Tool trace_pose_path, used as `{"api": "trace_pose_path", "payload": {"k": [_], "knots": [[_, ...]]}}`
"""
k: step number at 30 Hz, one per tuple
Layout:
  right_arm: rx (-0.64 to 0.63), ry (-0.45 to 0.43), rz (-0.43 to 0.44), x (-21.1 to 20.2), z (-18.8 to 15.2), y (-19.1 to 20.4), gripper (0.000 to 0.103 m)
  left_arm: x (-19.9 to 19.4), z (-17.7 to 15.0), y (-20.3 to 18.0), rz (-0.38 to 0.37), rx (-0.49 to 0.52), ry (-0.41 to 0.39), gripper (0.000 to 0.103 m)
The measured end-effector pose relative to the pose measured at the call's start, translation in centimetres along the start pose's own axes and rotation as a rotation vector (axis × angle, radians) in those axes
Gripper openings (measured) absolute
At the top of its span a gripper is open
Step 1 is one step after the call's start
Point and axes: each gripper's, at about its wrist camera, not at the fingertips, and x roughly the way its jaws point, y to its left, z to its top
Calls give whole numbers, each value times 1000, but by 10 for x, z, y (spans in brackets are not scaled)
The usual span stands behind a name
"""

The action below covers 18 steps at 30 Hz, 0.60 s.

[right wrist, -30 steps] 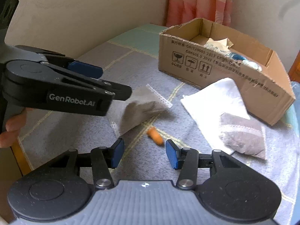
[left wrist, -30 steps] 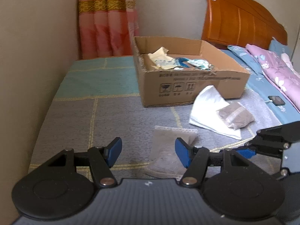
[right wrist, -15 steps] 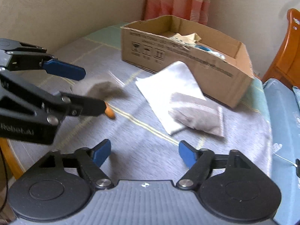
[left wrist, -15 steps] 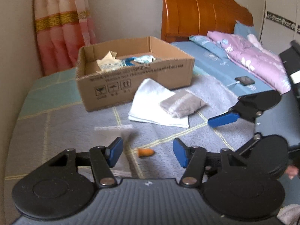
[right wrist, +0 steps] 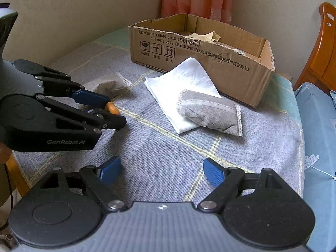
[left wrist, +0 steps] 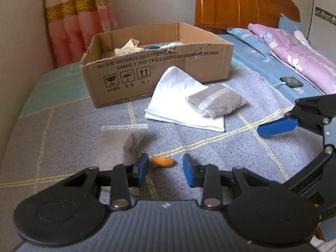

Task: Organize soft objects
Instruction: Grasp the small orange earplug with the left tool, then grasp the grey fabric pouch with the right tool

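Note:
A small orange soft piece [left wrist: 163, 162] lies on the grey checked cover, between the open fingers of my left gripper [left wrist: 166, 168], which touch nothing. It shows beside the left gripper [right wrist: 110, 113] in the right wrist view [right wrist: 111, 107]. A flat grey pouch [left wrist: 117, 145] lies just left of it. A filled grey pouch [left wrist: 216, 103] rests on a folded white cloth [left wrist: 178, 98] in front of a cardboard box [left wrist: 157, 71] holding soft items. My right gripper [right wrist: 162, 173] is open and empty, above the cover short of the filled pouch [right wrist: 210, 113].
The wall is at the left and a pink curtain [left wrist: 77, 19] behind the box. A bed with blue sheet, purple quilt [left wrist: 294, 50] and wooden headboard [left wrist: 241, 2] is at the right. A phone [left wrist: 292, 82] lies on the sheet.
My left gripper has swung from over the flat grey pouch to the orange piece. My right gripper has opened wider and turned towards the filled pouch and box.

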Motion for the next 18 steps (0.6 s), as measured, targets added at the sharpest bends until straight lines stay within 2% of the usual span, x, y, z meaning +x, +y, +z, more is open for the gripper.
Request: {"api": "trace_pose_path", "payload": {"k": [2, 4, 10, 14, 18], "knots": [[1, -3, 1, 0, 0, 0, 89, 0, 0, -1, -1, -6, -1, 30], [0, -5, 0, 0, 0, 0, 89, 0, 0, 0, -2, -18, -1, 21], [-1, -11, 2, -1, 0, 2, 89, -2, 3, 5, -3, -43, 11, 19], [-15, -17, 12, -3, 4, 5, 89, -23, 11, 10, -16, -46, -23, 19], [-38, -36, 50, -2, 11, 10, 93, -44, 22, 19, 9, -45, -66, 19]]}}
